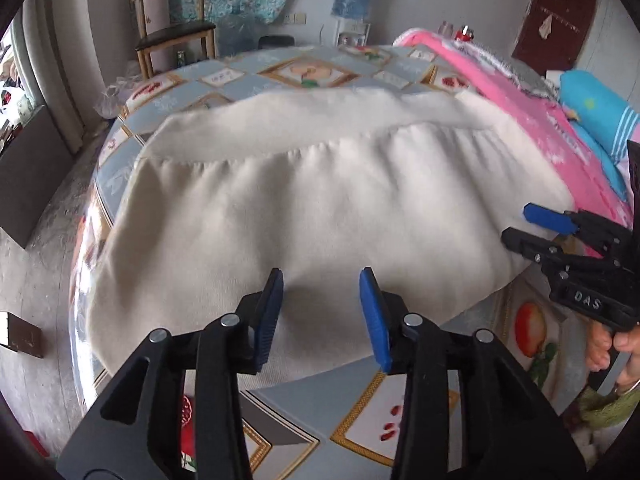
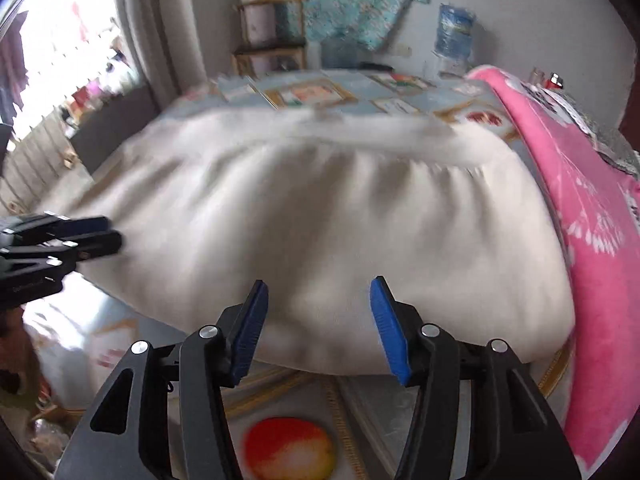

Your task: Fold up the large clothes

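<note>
- Fruit-print tablecloth below both tools.
- Cream garment spread just ahead of left gripper, right gripper.
- Both jaws wide apart, holding nothing.

My left gripper and right gripper both hang spread over the near edge of the cream garment, with bare tablecloth just below them. A pink blanket crowds the garment's right side; the far tabletop lies unblocked.
</note>
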`<state>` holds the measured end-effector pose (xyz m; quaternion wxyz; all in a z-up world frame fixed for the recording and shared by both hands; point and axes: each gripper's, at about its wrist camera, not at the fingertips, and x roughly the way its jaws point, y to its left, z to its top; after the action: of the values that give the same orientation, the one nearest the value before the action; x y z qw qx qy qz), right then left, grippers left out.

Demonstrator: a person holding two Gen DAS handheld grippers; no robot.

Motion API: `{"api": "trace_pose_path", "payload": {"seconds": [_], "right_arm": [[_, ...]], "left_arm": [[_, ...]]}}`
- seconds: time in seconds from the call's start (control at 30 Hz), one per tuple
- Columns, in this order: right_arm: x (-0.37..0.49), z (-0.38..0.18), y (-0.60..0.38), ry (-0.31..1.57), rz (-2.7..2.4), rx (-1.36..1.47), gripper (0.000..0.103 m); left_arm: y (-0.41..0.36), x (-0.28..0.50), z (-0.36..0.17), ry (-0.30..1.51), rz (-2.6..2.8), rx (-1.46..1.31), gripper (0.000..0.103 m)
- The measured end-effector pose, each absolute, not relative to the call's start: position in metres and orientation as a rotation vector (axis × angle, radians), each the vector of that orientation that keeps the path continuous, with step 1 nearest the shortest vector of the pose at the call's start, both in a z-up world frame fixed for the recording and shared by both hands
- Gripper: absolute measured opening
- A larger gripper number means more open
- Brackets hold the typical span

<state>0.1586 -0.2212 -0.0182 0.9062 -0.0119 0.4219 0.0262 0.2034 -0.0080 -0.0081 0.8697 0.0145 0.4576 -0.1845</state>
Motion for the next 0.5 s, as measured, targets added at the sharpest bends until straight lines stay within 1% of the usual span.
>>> {"api": "trace_pose_path", "payload": {"seconds": [0.1, 0.2, 0.23, 0.33, 0.43, 0.47, 0.5], "right_arm": [[0.157, -0.018, -0.197, 0.862, 0.118, -0.024, 0.052], [0.164, -0.048, -0.181, 0.910, 0.111, -0.076, 0.053], [0.161, -0.050, -0.182, 0.892, 0.112, -0.077, 0.053], [0.156, -0.036, -0.195, 0.899, 0.128, -0.015, 0.053], [0.139, -0.016, -0.229, 0.812, -0.022, -0.045, 0.055], [0.138, -0.017, -0.242, 0.807, -0.059, -0.023, 0.055], [0.138, -0.020, -0.260, 0.816, -0.108, 0.017, 0.055]], "left_arm": [[-0.018, 0.200, -0.001, 0.928, -0.435, 0.003, 0.038], [-0.028, 0.208, -0.028, 1.007, -0.401, -0.002, 0.038], [-0.027, 0.205, -0.031, 0.985, -0.401, -0.009, 0.038], [-0.017, 0.194, -0.019, 0.951, -0.413, -0.032, 0.038], [0.005, 0.187, -0.009, 0.892, -0.368, -0.036, 0.040], [0.013, 0.190, -0.012, 0.902, -0.342, -0.045, 0.042], [0.023, 0.196, -0.018, 0.927, -0.318, -0.072, 0.042]]}}
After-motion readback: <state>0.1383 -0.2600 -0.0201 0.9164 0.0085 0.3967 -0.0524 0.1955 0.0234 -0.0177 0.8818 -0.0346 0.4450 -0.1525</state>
